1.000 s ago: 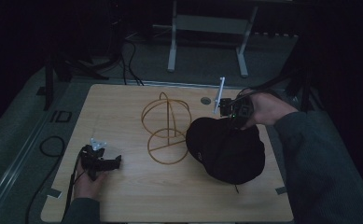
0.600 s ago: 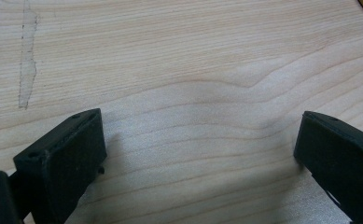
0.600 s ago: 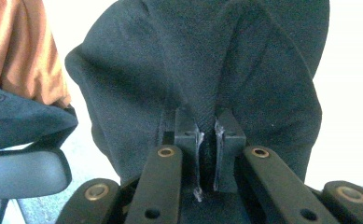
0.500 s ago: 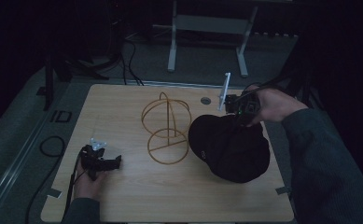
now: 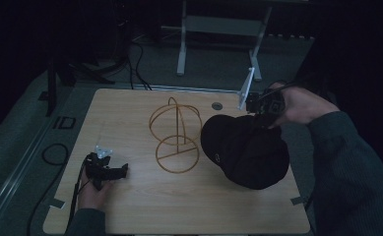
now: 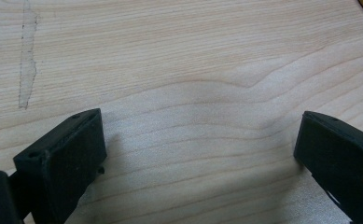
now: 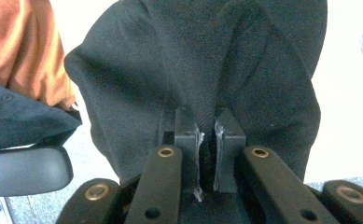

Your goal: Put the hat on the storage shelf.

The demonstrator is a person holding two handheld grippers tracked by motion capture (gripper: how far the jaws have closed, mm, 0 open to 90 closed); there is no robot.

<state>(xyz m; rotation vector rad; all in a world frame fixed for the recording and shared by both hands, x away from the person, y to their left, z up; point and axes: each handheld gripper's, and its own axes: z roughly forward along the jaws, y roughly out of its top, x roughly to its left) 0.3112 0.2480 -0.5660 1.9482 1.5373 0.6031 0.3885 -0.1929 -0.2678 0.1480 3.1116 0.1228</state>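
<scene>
Right claw (image 5: 264,112) higher, black cap (image 5: 245,152) pinched.

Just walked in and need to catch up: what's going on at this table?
A person works with a gripper in each hand. The right gripper is shut on a fold of the black cap and holds it by its far edge, beside the wire hat stand at the middle of the wooden table. The cap is not on the stand yet. The left gripper rests open on bare table near the front left, holding nothing.

No legible text; small pale mark on black cap (image 5: 217,158) unreadable.
</scene>
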